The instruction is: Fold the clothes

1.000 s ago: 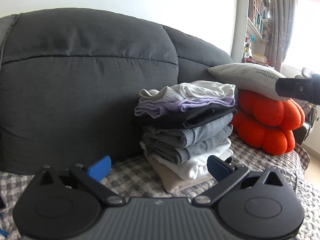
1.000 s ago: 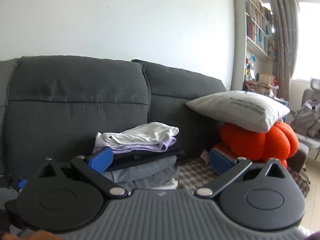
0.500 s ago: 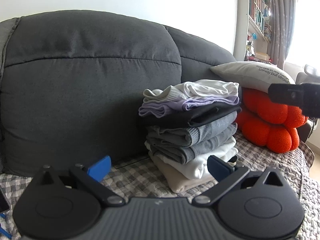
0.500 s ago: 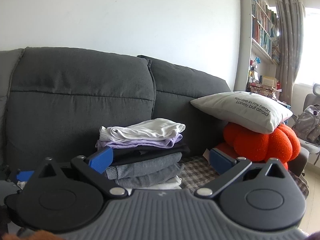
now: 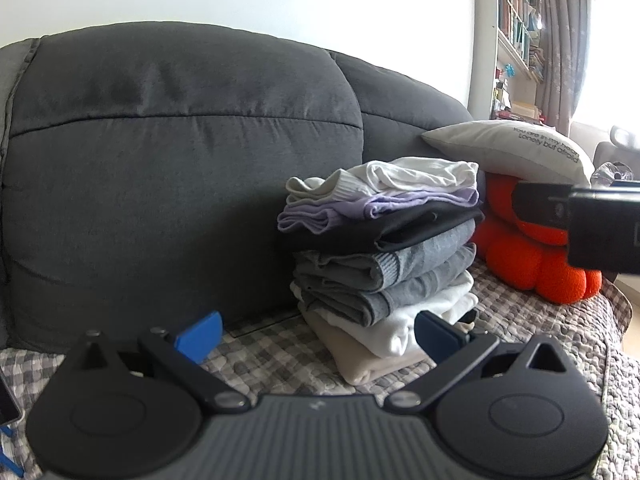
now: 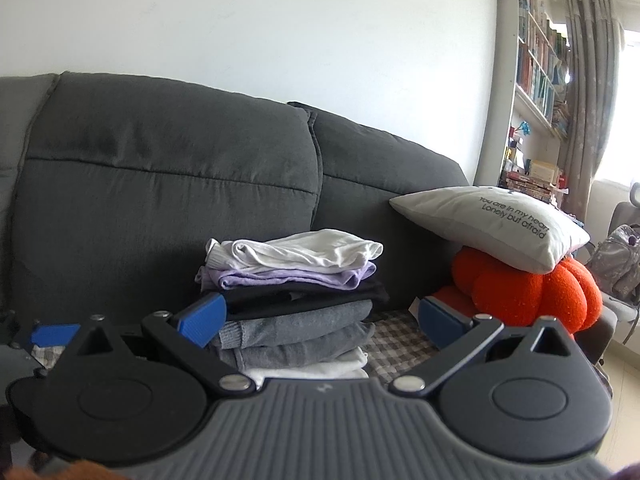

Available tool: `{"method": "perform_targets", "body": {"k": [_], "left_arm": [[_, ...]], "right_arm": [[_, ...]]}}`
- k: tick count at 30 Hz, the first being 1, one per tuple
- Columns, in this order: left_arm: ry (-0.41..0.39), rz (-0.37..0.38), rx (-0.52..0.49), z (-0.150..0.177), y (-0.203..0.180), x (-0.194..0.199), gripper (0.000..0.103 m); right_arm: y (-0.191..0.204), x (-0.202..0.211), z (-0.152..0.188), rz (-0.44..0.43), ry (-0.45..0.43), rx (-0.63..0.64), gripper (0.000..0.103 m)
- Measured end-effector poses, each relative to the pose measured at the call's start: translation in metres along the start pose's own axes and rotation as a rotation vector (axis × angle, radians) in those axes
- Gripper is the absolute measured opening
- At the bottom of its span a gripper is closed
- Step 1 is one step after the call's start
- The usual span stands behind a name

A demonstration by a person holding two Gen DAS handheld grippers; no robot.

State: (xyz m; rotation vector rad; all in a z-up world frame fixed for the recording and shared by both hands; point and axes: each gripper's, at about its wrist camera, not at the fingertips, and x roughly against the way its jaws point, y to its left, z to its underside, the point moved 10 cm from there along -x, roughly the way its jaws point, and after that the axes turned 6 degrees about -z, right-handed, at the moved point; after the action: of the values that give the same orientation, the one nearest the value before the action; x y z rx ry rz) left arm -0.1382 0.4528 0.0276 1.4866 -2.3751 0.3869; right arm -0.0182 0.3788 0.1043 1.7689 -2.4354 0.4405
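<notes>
Clothes (image 5: 382, 256) are sitting folded in a stack on the sofa (image 5: 180, 168). Both grippers — left (image 5: 316, 338), right (image 6: 320, 318) — are hovering wide open, holding nothing; any next garment wants gripping at two corners — pulled taut before folding.

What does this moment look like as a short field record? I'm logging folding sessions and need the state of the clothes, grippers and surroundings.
clothes: folded stack on the sofa seat, white garment on top, lilac one beneath it, then black, grey, white, beige
surface: checked cover over the grey sofa
left gripper: open, empty, in front of the stack
right gripper: open, empty, facing the stack
beside stack: white pillow resting on orange cushion
background: bookshelf at the wall
</notes>
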Motion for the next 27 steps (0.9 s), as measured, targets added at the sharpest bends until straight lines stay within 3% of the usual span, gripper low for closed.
{"method": "perform_targets", "body": {"k": [27], "left_arm": [[-0.012,0.000,0.022,-0.0013,0.0019,0.0023,0.103]], "right_arm": [[-0.0011,-0.0076,0.0086,-0.002,0.023,-0.032,0.103]]}}
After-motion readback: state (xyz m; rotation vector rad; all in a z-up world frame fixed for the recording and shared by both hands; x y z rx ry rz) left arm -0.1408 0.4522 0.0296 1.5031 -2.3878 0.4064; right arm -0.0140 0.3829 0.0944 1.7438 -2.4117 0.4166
